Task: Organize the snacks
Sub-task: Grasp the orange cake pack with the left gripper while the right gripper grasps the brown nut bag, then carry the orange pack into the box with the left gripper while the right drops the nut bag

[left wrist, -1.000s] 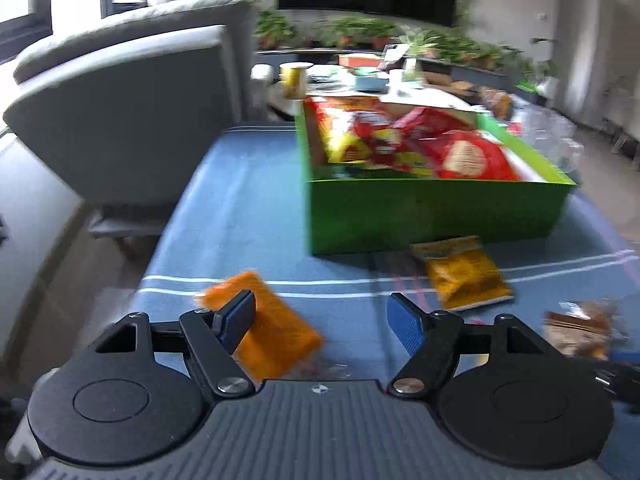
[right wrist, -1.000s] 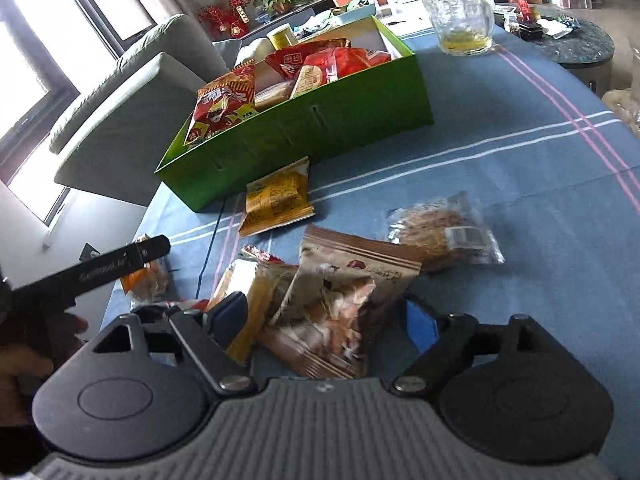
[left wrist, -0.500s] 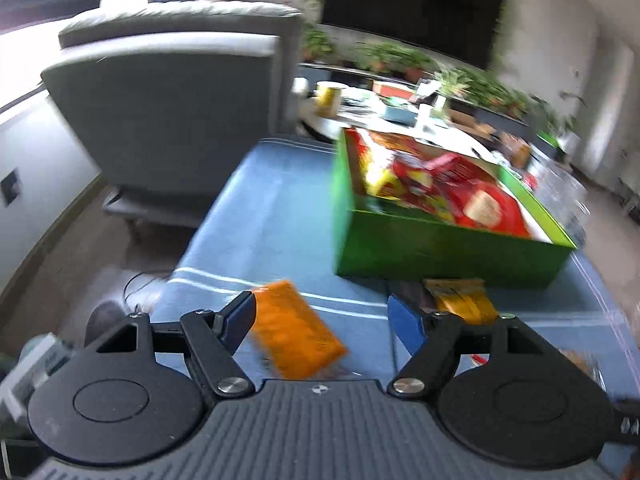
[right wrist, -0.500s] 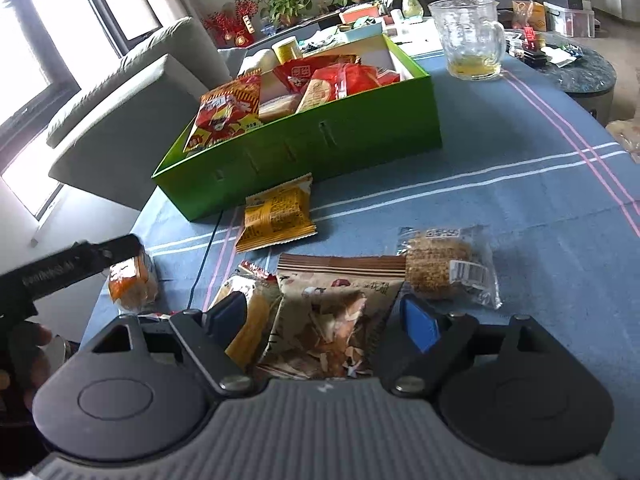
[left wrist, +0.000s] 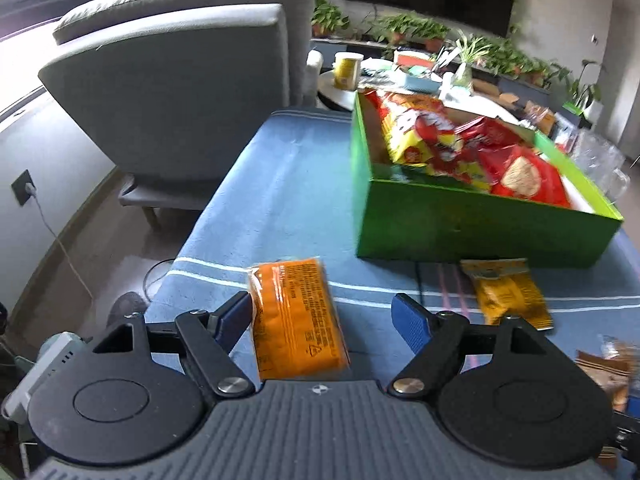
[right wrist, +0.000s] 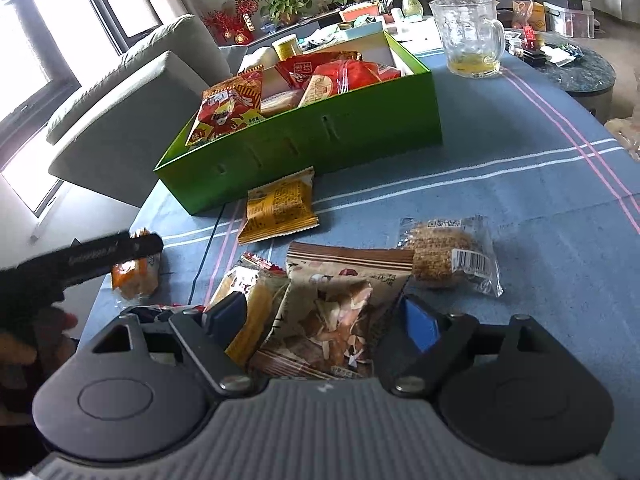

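Note:
A green box (left wrist: 460, 224) (right wrist: 304, 144) holds several red and yellow snack bags on the blue tablecloth. My left gripper (left wrist: 324, 316) is open around an orange snack pack (left wrist: 296, 320) lying on the cloth near the table's left edge; the pack lies against the left finger. My right gripper (right wrist: 324, 316) is open over a brown snack bag (right wrist: 336, 312), with a yellow pack (right wrist: 248, 312) by its left finger. The left gripper's finger (right wrist: 100, 256) shows in the right wrist view above the orange pack (right wrist: 132, 276).
A yellow snack pack (right wrist: 280, 208) (left wrist: 508, 292) lies in front of the box. A clear-wrapped oat bar (right wrist: 448, 256) lies to the right. A glass mug (right wrist: 472, 36) stands behind the box. A grey armchair (left wrist: 180, 92) stands beyond the table's left edge.
My left gripper has moved forward and turned, so the orange pack now lies between its fingers. My right gripper has closed in over the brown bag. Both stay open.

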A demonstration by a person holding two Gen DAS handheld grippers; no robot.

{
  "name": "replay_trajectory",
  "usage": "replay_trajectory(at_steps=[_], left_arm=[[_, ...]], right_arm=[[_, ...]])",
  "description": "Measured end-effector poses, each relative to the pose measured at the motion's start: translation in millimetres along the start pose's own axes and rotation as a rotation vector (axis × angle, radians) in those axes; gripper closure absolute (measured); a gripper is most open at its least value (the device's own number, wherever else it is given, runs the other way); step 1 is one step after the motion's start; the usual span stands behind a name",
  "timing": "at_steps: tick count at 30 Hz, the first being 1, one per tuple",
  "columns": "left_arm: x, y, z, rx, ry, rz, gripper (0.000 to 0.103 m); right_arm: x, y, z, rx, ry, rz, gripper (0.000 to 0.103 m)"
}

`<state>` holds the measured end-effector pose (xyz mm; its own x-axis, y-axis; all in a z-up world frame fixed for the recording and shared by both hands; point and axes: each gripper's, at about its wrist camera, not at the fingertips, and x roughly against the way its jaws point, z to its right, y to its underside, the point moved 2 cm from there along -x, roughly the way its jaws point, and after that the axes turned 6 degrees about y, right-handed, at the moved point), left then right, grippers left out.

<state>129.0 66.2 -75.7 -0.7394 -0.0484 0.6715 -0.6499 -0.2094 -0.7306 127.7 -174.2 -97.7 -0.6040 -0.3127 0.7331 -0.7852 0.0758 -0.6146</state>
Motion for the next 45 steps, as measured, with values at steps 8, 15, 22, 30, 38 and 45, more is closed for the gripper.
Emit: replay_trajectory(at_steps=[8,15,22,30,38,45], left_arm=[[-1.9,13.8,-7.8,-0.029,0.022,-0.019,0.057],[17.0,14.8,2.3,-0.049,0.083,0.03,0.059],[30.7,11.1,8.6,-0.051,0.133,0.071,0.058],[32.5,13.1,13.2,-0.042,0.17,0.06,0.058],[41.6,11.5,16.5,-0.041,0.194,0.082,0.058],[48.2,4.8,23.8,-0.057,0.213,0.105,0.058]], right_arm=[[0.7,1.1,-1.8,0.007,0.011,0.008,0.027],[-4.3,1.0,-7.7,0.014,0.036,0.017,0.027],[-6.6,0.8,-10.0,0.033,0.109,0.04,0.027],[-8.0,1.9,-21.0,0.11,0.103,0.073,0.036],[16.7,-11.7,-15.5,0.08,0.035,0.149,0.037],[25.4,-26.9,-13.4,0.061,-0.006,0.198,0.037]])
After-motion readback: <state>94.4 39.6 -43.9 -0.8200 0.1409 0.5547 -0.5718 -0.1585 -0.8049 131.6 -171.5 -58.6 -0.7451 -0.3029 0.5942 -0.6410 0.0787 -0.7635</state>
